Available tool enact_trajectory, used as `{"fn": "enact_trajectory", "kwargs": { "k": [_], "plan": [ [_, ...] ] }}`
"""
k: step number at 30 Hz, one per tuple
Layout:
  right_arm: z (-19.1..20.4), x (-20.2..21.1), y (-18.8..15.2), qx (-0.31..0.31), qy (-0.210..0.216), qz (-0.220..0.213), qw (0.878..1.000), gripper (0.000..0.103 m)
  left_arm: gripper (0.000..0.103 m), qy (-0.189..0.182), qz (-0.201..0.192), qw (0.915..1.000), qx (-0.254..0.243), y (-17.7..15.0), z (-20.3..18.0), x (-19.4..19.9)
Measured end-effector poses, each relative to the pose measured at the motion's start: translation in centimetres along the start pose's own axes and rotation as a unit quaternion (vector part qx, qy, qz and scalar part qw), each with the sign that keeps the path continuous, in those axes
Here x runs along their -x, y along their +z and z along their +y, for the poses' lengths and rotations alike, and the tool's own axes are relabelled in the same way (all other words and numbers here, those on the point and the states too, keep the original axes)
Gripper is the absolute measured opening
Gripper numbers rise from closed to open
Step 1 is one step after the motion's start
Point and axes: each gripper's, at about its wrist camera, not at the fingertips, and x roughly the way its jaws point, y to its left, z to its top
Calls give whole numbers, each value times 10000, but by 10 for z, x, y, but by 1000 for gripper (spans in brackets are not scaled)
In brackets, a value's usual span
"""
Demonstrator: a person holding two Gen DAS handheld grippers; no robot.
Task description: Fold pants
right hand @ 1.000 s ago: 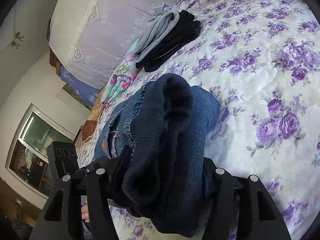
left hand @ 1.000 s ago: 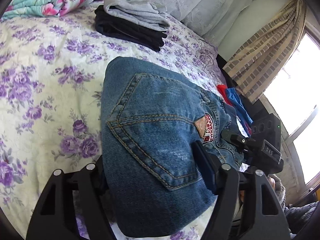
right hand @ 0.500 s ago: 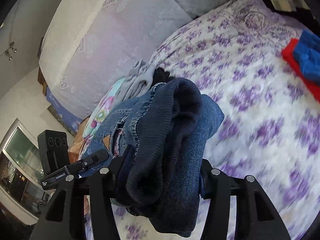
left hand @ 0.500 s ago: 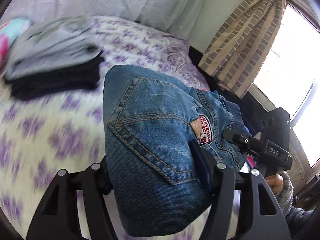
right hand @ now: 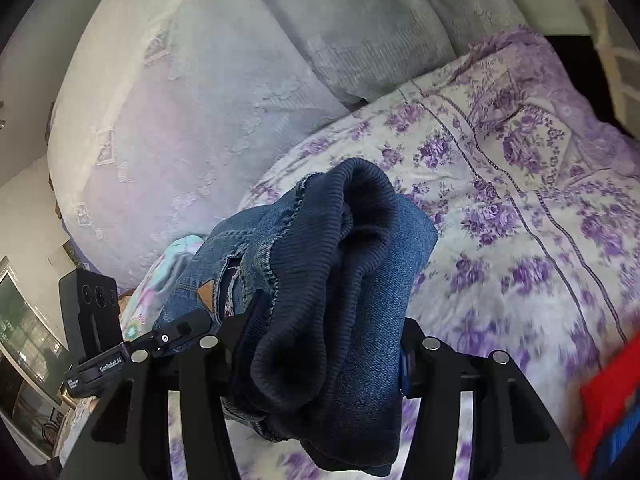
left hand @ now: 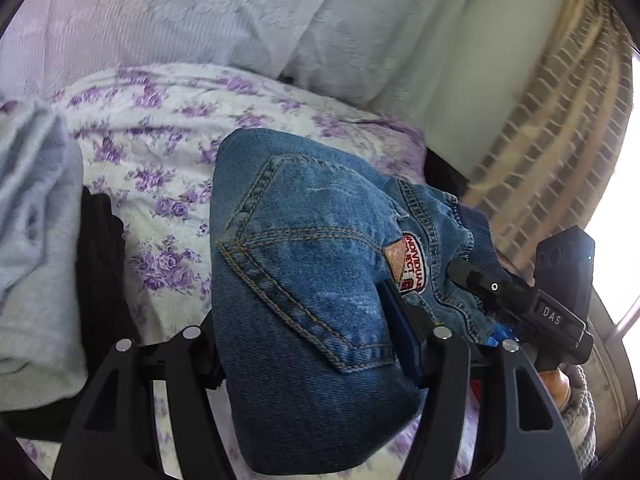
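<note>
The folded blue jeans [left hand: 312, 280] are held in the air between both grippers, above the purple-flowered bed [left hand: 160, 152]. My left gripper [left hand: 316, 356] is shut on the end with the back pocket and red patch. My right gripper [right hand: 324, 352] is shut on the other end, where the dark ribbed waistband [right hand: 340, 272] bulges out. Each gripper shows in the other's view: the right one at the right of the left wrist view [left hand: 532, 308], the left one at the left of the right wrist view [right hand: 132, 352].
A stack of folded grey [left hand: 32, 240] and black clothes [left hand: 100, 280] lies close on the left. Large white pillows [right hand: 200, 100] stand at the bed's head. A striped curtain [left hand: 560, 140] and window are at the right. Red and blue clothing [right hand: 608, 400] lies at the right.
Both grippers have carried the jeans forward toward the head of the bed. The grey and black stack is now beside the left gripper, and the pillows are nearer.
</note>
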Motion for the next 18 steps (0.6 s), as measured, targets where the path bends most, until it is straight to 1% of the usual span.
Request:
{"fn": "enact_trajectory", "kwargs": {
  "k": [4,6,7,8,9,10,11,13,16,18],
  "plan": [
    [-34,-55,3,-136,-124,319,9993,54,62,267,170,9986,420,-9,29,-48],
    [-50,-80,-7,-345,-227,583,9974,54,62,391,275,9976,502,-16,43,-67],
    [-58,-91,-13,-423,-338,641,9965,57,64,497,375,9964,571,-22,51,-79],
    [-63,-93,-17,-465,-289,522,9971,59,73,575,368,9957,621,-28,58,-85],
    [-66,-93,-18,-526,-200,476,9973,61,75,573,283,9960,628,-31,60,-85],
    [-67,-93,-17,-552,-207,499,9970,61,76,626,269,9960,573,-30,58,-85],
    [-66,-94,-17,-527,-288,506,9969,62,80,709,262,9958,513,-29,57,-85],
    [-66,-95,-19,-537,-412,486,9965,72,87,924,226,9945,438,-30,55,-87],
    [-65,-92,-19,-558,-478,430,9964,76,87,875,239,9948,471,-29,56,-85],
    [-58,-83,-21,-460,-733,333,9957,79,87,972,206,9942,409,-31,53,-80]
  ]
}}
